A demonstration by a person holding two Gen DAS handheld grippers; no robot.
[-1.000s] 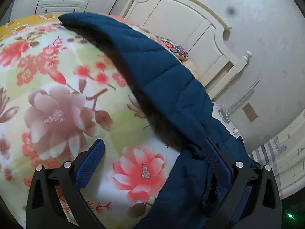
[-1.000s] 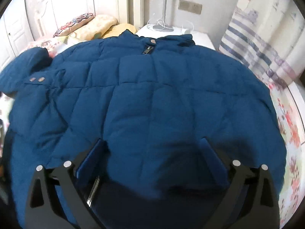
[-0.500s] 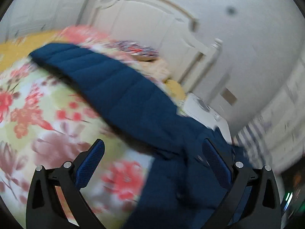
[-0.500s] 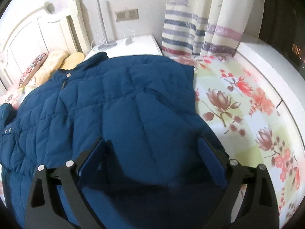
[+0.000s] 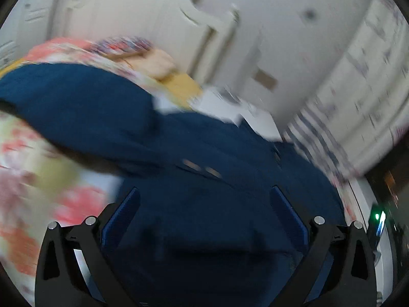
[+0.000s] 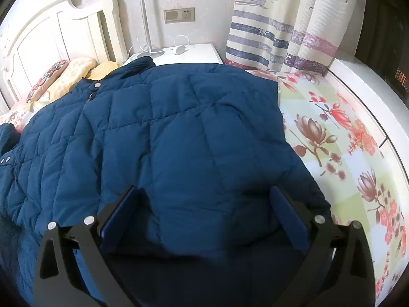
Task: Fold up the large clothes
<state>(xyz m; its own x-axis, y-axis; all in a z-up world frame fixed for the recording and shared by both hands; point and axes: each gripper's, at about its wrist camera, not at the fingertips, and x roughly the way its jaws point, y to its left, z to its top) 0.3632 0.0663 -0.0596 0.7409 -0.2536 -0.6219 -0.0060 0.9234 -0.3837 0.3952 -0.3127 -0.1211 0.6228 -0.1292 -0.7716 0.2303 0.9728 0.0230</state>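
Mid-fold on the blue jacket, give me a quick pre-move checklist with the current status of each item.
1. Jacket lying on the bedspread, front up: ok.
2. Right gripper open over the jacket's hem: ok.
3. Left gripper open, with blue fabric between the fingers: ok.
4. Left wrist view sharp enough to aim: not ok, it is motion-blurred.
5. Sleeve position: it stretches out to the left in the left wrist view; whether it lies flat, cannot tell.
6. Bedspread on the curtain side free for folding: ok.
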